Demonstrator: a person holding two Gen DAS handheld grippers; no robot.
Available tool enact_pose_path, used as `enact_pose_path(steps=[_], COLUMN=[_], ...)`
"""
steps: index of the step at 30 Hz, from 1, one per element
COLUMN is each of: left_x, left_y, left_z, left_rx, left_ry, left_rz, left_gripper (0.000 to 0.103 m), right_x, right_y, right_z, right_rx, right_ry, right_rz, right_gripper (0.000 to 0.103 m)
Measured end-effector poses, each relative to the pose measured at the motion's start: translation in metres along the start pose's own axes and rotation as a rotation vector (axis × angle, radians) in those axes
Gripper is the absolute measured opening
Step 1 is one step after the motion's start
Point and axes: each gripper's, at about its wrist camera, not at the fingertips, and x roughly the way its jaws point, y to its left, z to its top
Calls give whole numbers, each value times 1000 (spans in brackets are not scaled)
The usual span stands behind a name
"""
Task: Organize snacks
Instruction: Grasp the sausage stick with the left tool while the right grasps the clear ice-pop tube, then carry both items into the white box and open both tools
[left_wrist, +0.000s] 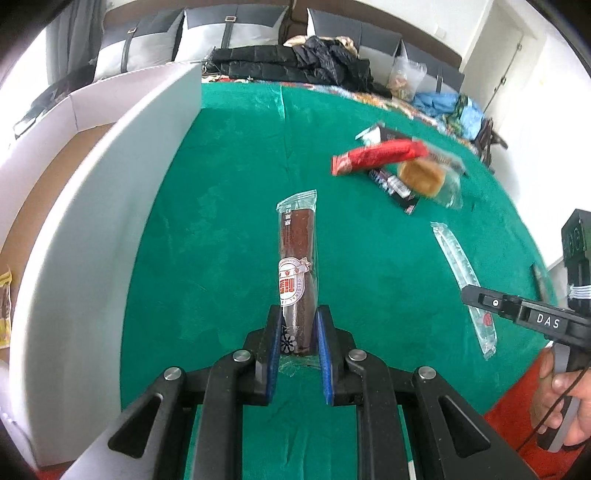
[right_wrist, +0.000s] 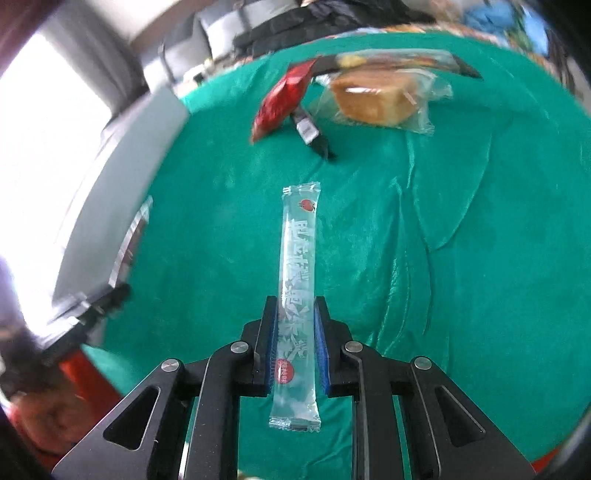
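A: Start close in. What does the left gripper (left_wrist: 297, 332) have?

B: Its blue pads are clamped on the near end of a dark brown snack bar in a clear wrapper with a red-and-white label (left_wrist: 297, 269). The bar's long axis runs straight out along the fingers, away from the camera, above the green cloth worktop (left_wrist: 229, 206).

A: And the right gripper (right_wrist: 295, 332)?

B: Closed on a long, clear, pale stick sachet with white lettering and a red dot at each end (right_wrist: 297, 280), gripped nearer its near end, so most of the length juts forward. Same alignment: sachet in line with the fingers.

A: Where would they go?

B: Probably the white-walled cardboard box (left_wrist: 110, 177). It stands just left of the left gripper, so the left hand is the nearer one; the right has to cross the cloth.

A: Further out?

B: A loose pile well beyond both: a red foil bar (left_wrist: 380, 155), a wrapped yellow sponge cake (right_wrist: 373, 96) and a black packet (left_wrist: 397, 188), overlapping one another
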Motion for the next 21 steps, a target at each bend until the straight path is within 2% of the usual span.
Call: enact_pose_path(steps=[5, 8, 11, 14, 17, 19, 21], left_x=[-41, -76, -111, -140, -156, -163, -164], left_y=[19, 43, 78, 123, 165, 190, 208], left_z=[14, 28, 39, 44, 40, 34, 27], left_rx=[-61, -93, -121, -162, -218, -234, -250], left_ry=[-71, -137, -197, -238, -248, -243, -228], left_rz=[-43, -26, 34, 134, 201, 272, 302], left_gripper=[17, 17, 17, 17, 17, 17, 18], right_x=[-27, -44, -55, -61, -54, -47, -38], right_y=[15, 54, 103, 177, 245, 292, 326], right_z=[10, 24, 42, 59, 68, 70, 66], right_rx=[11, -42, -120, -238, -331, -390, -431], right_ry=[-24, -54, -77, -90, -79, -78, -65], right_rz=[70, 131, 202, 283, 345, 378, 416], right_gripper=[18, 18, 18, 18, 18, 19, 19])
